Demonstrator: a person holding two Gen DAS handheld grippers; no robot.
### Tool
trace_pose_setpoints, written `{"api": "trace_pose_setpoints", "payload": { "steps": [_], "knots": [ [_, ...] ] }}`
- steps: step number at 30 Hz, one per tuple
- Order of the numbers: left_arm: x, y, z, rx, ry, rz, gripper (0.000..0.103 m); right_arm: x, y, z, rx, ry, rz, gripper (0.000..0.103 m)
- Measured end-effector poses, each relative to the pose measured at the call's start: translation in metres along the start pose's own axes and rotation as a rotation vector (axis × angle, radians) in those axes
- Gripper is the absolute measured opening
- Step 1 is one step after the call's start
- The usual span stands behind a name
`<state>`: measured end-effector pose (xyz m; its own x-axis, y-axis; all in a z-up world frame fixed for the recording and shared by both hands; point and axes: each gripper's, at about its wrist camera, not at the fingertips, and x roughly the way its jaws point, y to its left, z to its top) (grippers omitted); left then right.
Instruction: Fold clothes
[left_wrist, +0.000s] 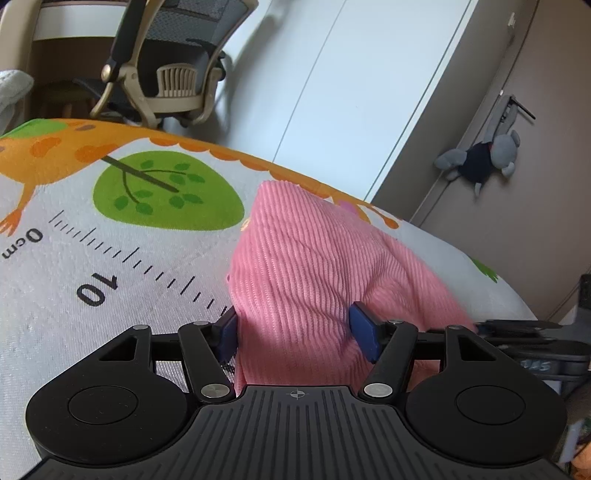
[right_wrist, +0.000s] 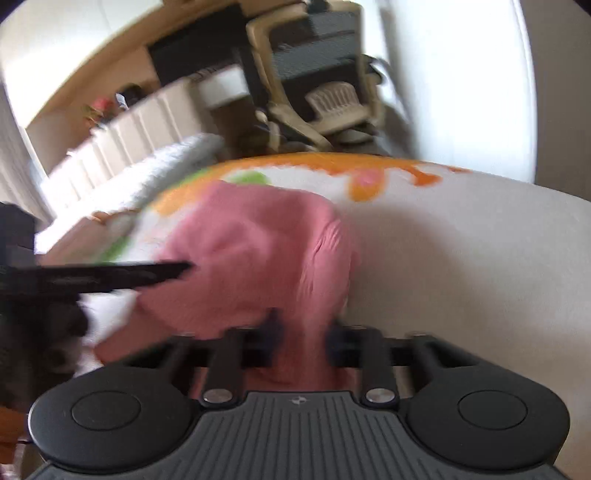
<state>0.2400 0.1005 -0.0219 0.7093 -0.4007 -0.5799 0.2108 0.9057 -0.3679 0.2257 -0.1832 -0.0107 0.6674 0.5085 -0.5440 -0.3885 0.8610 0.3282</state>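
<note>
A pink ribbed garment (left_wrist: 314, 266) lies bunched on a printed play mat (left_wrist: 110, 251). My left gripper (left_wrist: 295, 330) is open, its blue pads (left_wrist: 364, 330) wide apart with the near edge of the garment between them. In the right wrist view, which is motion-blurred, the pink garment (right_wrist: 255, 251) rises in a fold toward the camera. My right gripper (right_wrist: 304, 328) has its fingers close together, pinching a narrow band of that cloth. The left gripper's black body (right_wrist: 110, 275) shows at the left of that view, and the right gripper's body (left_wrist: 535, 343) at the right of the left view.
The mat (right_wrist: 461, 258) carries a ruler print, a green leaf (left_wrist: 166, 192) and an orange border. Behind it stands an office chair (left_wrist: 166, 66) by a white wardrobe (left_wrist: 332, 92). A grey stuffed toy (left_wrist: 484, 158) hangs on a brown door. White bedding (right_wrist: 155, 173) lies at the left.
</note>
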Motion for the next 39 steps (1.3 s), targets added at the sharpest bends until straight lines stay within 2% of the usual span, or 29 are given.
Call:
{"api": "trace_pose_setpoints", "payload": {
  "steps": [3,4,9,10,12,14,15,16,18,21,23,25,28,30,32,35,39],
  "knots": [
    [0.000,0.000,0.000,-0.002,0.001,0.003,0.069,-0.014,0.013,0.010,-0.055,-0.057,0.042,0.011],
    [0.000,0.000,0.000,-0.004,0.001,0.003,0.069,-0.013,0.013,0.012,-0.071,-0.050,0.020,0.011],
    [-0.001,0.002,-0.001,-0.017,0.000,0.002,0.071,0.007,-0.011,0.002,-0.094,0.050,-0.212,0.012],
    [-0.001,0.002,-0.002,-0.021,0.001,0.001,0.072,0.004,-0.015,-0.001,-0.086,0.052,-0.228,0.012],
    [-0.001,0.004,-0.002,-0.027,0.002,-0.001,0.073,-0.007,-0.014,-0.005,-0.089,0.027,-0.205,0.021],
    [-0.001,0.005,-0.002,-0.032,0.001,0.000,0.075,-0.022,0.000,-0.008,-0.154,-0.011,-0.142,0.040],
    [-0.001,0.005,-0.002,-0.035,0.001,0.002,0.076,-0.027,0.013,-0.011,-0.222,-0.019,-0.112,0.057],
    [-0.001,0.005,-0.002,-0.038,0.001,0.003,0.076,-0.031,0.025,-0.015,-0.289,-0.025,-0.082,0.065],
    [0.000,0.005,-0.002,-0.042,0.000,0.005,0.077,-0.023,0.050,-0.023,-0.420,0.018,-0.035,0.066],
    [-0.002,0.005,-0.002,-0.044,0.000,0.010,0.077,0.007,0.071,-0.034,-0.488,0.105,-0.029,0.066],
    [-0.004,0.005,-0.003,-0.042,-0.002,0.011,0.077,0.027,0.075,-0.036,-0.520,0.113,-0.058,0.065],
    [-0.008,0.006,-0.003,-0.037,-0.013,0.018,0.075,0.038,0.079,-0.028,-0.526,0.108,-0.034,0.060],
    [-0.018,0.014,0.000,-0.040,-0.055,0.036,0.067,0.047,0.099,-0.025,-0.663,0.072,-0.033,0.056],
    [-0.024,0.023,0.002,-0.061,-0.077,0.050,0.067,0.056,0.109,-0.028,-0.765,0.048,-0.040,0.056],
    [-0.028,0.033,0.003,-0.081,-0.092,0.066,0.066,0.066,0.111,-0.024,-0.769,0.048,-0.034,0.056],
    [-0.032,0.044,0.006,-0.100,-0.106,0.093,0.069,0.073,0.107,-0.017,-0.701,0.058,-0.019,0.056],
    [-0.046,0.042,0.010,-0.060,-0.134,0.095,0.070,0.070,0.098,-0.018,-0.645,0.077,-0.009,0.056]
  ]
}}
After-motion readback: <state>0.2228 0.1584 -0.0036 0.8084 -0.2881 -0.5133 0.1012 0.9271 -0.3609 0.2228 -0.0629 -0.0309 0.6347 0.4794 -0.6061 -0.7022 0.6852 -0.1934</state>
